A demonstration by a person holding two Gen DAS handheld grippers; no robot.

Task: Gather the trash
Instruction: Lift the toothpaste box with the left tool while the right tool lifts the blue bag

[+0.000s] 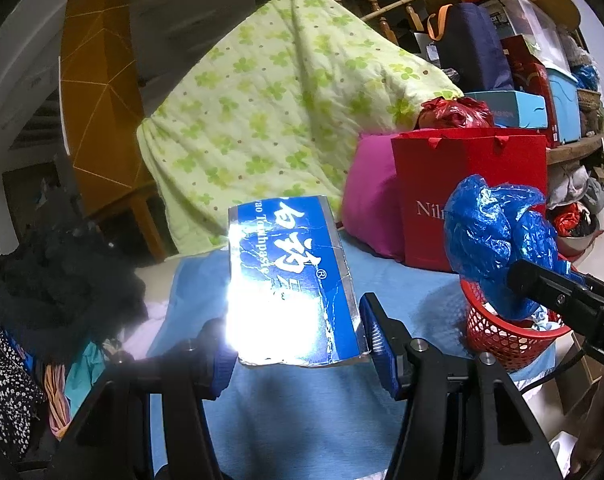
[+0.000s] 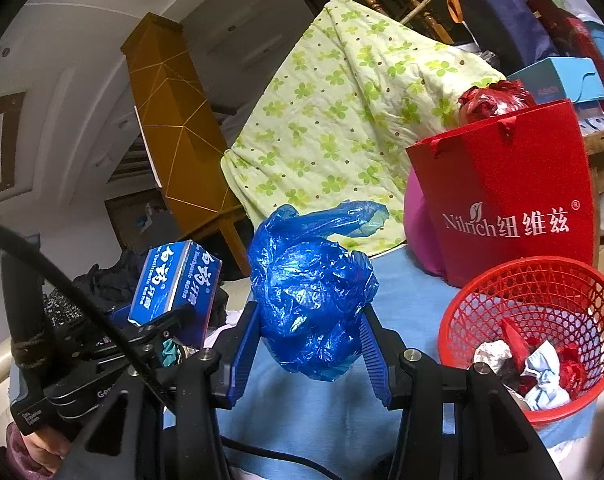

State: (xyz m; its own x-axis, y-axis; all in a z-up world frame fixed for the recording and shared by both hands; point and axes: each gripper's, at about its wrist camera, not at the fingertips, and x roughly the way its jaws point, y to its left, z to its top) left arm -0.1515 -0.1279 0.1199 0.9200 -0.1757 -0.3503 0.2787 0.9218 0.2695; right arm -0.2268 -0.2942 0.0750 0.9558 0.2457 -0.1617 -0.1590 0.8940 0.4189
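My left gripper (image 1: 298, 340) is shut on a blue toothpaste box (image 1: 294, 280), held above the blue sheet; the box also shows in the right wrist view (image 2: 174, 280). My right gripper (image 2: 310, 348) is shut on a crumpled blue plastic bag (image 2: 310, 288). In the left wrist view the bag (image 1: 498, 240) hangs over the red mesh basket (image 1: 498, 340). In the right wrist view the red mesh basket (image 2: 582, 292) stands to the right of the bag and holds crumpled paper and red scraps.
A red Nilrich paper bag (image 2: 514, 192) and a pink pillow (image 1: 370, 200) stand behind the basket. A green flowered quilt (image 1: 270, 96) hangs at the back. Dark clothes (image 1: 54, 280) lie at the left. Boxes crowd shelves (image 1: 542, 80) at right.
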